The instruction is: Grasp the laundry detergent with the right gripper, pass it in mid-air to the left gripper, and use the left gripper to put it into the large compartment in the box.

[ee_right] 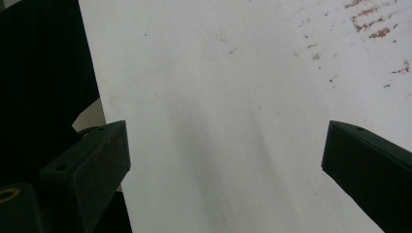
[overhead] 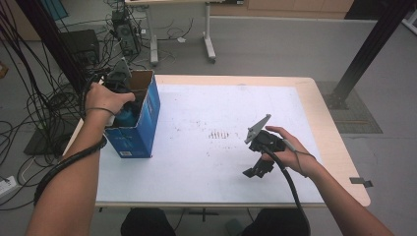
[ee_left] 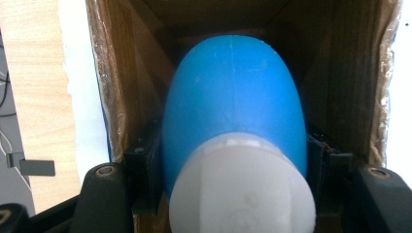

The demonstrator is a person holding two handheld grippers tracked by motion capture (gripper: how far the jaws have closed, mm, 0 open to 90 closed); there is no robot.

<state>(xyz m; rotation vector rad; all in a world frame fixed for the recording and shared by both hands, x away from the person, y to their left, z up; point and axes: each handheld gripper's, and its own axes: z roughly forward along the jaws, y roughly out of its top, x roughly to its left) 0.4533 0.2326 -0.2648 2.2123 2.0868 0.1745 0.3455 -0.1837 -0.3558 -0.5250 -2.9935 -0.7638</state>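
- At the left edge of the table [overhead: 314,98], the left gripper [overhead: 119,86] reaches down into the open blue box [overhead: 147,118]; its jaws are clenched on a blue bulb-shaped object with a white end [ee_left: 233,121].
- Left gripper view: the object sits squarely between the black pads [ee_left: 141,174], its rounded blue end pointing into the brown cardboard interior, white end nearest the camera. It is inside the mouth of the box; whether it rests on the bottom cannot be told.
- Right gripper [overhead: 259,157] hovers over the white table cover at the near right, jaws released wide with nothing between them.
- Judgement on the step in hand: this looks like placing the object into, or drawing it out of, the box. To do it well, keep the object centred between the box walls, move along the box's axis, and avoid catching the flaps. The smooth rounded surface could slip if the grip is relaxed early.
- The free gripper could steady the box, which looks light enough to tip or slide.
- High view gives the box's position on the table and both hands, but the object shows there as little more than a blue patch under the hand.
- Right gripper view adds the reddish marks [ee_right: 374,24] on the cover at close range.
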